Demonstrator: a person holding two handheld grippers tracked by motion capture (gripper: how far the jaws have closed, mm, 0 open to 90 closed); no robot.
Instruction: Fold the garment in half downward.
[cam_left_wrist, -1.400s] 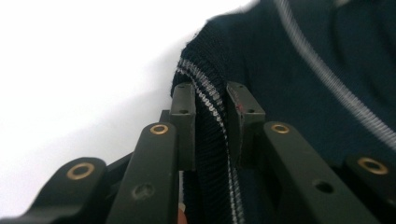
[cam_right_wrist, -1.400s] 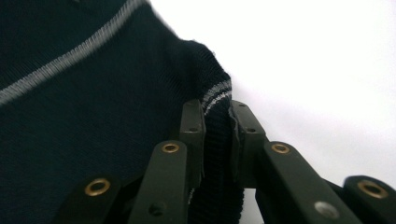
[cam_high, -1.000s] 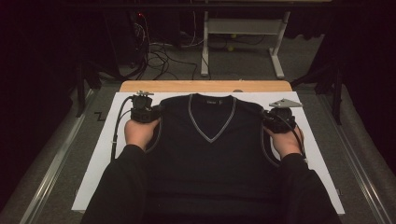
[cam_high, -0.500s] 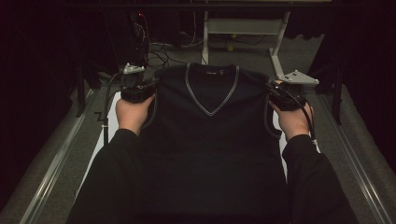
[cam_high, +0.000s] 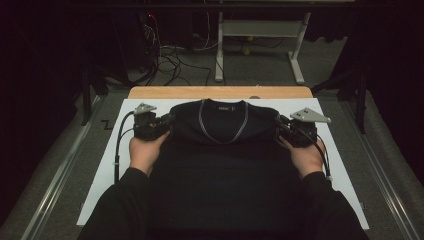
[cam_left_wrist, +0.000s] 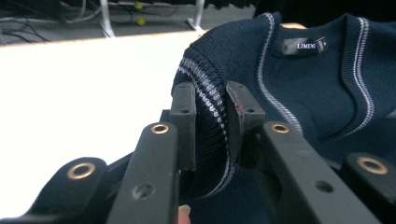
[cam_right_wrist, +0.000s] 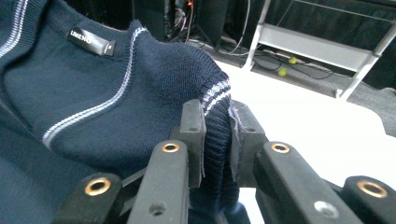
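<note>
A dark navy knit vest (cam_high: 222, 150) with a pale-striped V-neck lies on the white table sheet (cam_high: 345, 165), collar toward the far edge. My left gripper (cam_high: 169, 121) is shut on the vest's left shoulder. In the left gripper view the striped armhole rib (cam_left_wrist: 210, 107) is pinched between the black jaws of that gripper (cam_left_wrist: 211, 95). My right gripper (cam_high: 278, 122) is shut on the right shoulder. The right gripper view has the ribbed armhole edge (cam_right_wrist: 215, 116) bunched between the two black jaws of this gripper (cam_right_wrist: 216, 112). A hand holds each gripper at the vest's sides.
A wooden table edge (cam_high: 220, 92) runs behind the white sheet. Beyond it on the floor stand a grey metal frame (cam_high: 260, 35) and tangled cables (cam_high: 165, 55). Metal rails (cam_high: 55, 185) flank the table left and right. White sheet lies bare outside each gripper.
Half a second ago both grippers held the vest's shoulders raised toward the far edge. They have come back down with it, and the shoulders now rest on the white sheet.
</note>
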